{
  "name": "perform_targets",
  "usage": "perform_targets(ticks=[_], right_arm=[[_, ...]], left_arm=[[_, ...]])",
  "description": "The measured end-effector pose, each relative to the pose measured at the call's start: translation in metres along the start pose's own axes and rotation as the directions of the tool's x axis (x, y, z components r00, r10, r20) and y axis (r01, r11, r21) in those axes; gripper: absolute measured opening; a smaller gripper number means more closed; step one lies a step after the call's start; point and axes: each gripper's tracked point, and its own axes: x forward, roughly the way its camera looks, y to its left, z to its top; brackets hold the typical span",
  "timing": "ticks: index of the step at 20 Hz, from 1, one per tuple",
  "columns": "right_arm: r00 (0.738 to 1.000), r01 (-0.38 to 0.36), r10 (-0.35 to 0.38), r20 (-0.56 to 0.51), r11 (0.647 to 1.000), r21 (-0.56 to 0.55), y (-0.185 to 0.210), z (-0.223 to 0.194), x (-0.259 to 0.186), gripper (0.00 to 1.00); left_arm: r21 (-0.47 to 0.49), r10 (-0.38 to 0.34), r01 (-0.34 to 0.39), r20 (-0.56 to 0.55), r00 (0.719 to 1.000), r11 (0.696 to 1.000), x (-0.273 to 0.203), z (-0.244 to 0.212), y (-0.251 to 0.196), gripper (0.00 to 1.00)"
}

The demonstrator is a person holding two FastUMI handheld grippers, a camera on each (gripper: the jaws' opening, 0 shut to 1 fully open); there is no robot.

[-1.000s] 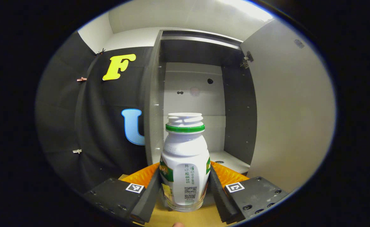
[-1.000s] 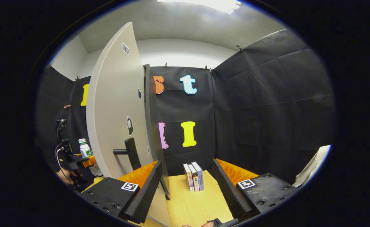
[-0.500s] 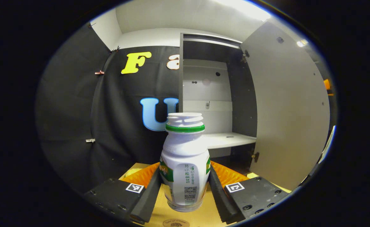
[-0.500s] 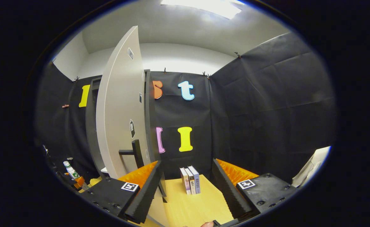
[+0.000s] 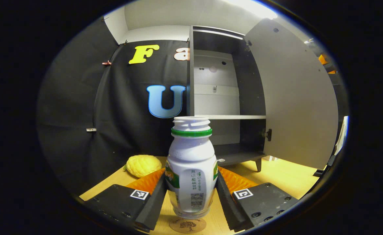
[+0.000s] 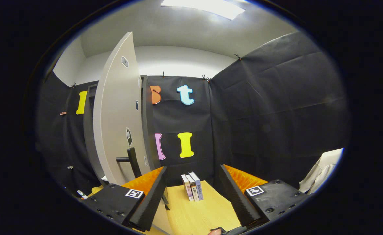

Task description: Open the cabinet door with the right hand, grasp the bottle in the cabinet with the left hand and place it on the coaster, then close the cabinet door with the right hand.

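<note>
A white bottle with a green neck ring and green label stands upright between my left gripper's fingers, which press on both its sides. Its base hovers just above a round brown coaster on the wooden table. Beyond it the cabinet stands with its pale door swung wide to the right. In the right gripper view that same door is edge-on at the left, with its dark handle just left of my right gripper, which is open and holds nothing. The bottle's cap peeks at the lower left.
A yellow lemon-like fruit lies on the table left of the cabinet's foot. Three small books stand upright on the table between my right gripper's fingers, farther off. A pale sleeve shows at the far right.
My left gripper has carried the bottle down and back from the cabinet; the coaster now shows under it and the lemon has come into view. The right gripper shifted only slightly.
</note>
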Motion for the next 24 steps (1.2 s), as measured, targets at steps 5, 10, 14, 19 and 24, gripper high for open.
perform_targets(ticks=[5, 10, 14, 19, 24], right_arm=[[0.999, 0.008, -0.009, -0.035, 1.0, -0.025, 0.006, -0.007, 0.011, 0.97], [0.998, 0.031, -0.032, -0.057, 0.999, -0.01, 0.007, -0.008, 0.017, 0.97], [0.996, 0.047, -0.046, -0.083, 0.999, 0.016, 0.005, -0.014, 0.019, 0.97], [0.994, 0.056, -0.057, -0.094, 0.998, -0.01, 0.004, -0.017, 0.016, 0.97], [0.993, 0.063, -0.063, -0.101, 0.998, -0.003, 0.0, -0.023, 0.015, 0.98]], left_arm=[[-0.028, 0.034, -0.035, -0.035, 0.999, 0.999, 0.005, -0.048, 0.016, 0.8], [-0.053, 0.016, -0.02, -0.069, 0.997, 0.998, 0.003, -0.081, 0.011, 0.8], [-0.048, -0.013, 0.009, -0.081, 0.997, 0.999, 0.002, -0.095, 0.004, 0.8], [-0.072, -0.01, 0.003, -0.1, 0.995, 0.997, 0.002, -0.099, 0.005, 0.83], [-0.073, -0.004, -0.004, -0.107, 0.994, 0.997, -0.002, -0.085, 0.005, 0.93]])
